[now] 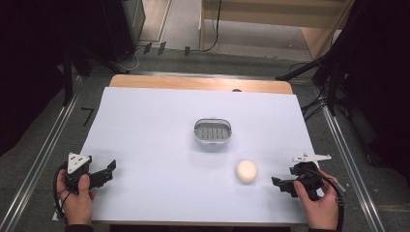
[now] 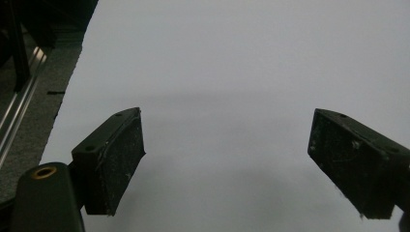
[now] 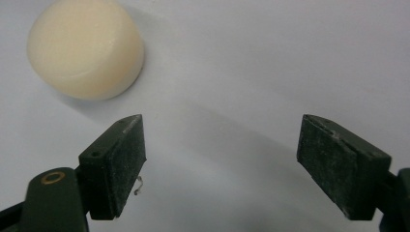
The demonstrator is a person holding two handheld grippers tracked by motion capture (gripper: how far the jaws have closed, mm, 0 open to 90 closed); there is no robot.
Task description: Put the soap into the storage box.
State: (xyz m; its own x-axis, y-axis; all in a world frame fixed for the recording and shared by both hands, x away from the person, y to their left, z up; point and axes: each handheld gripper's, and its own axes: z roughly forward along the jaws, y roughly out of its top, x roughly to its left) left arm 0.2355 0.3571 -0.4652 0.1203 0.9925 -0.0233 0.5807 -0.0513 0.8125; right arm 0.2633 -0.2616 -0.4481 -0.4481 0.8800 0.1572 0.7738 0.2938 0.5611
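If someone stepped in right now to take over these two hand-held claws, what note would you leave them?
Left gripper: open, holding nothing, low at the near left of the white table.
Right gripper: open, holding nothing, at the near right, jaws pointing toward the soap but not touching it.
Soap: a pale round bar lying on the table, nearer to you than the soap dish and a little to its right.
Soap dish: grey, middle of the table, with nothing in it.
Done: nothing yet. Left, most likely: grip the soap and set it in the dish.
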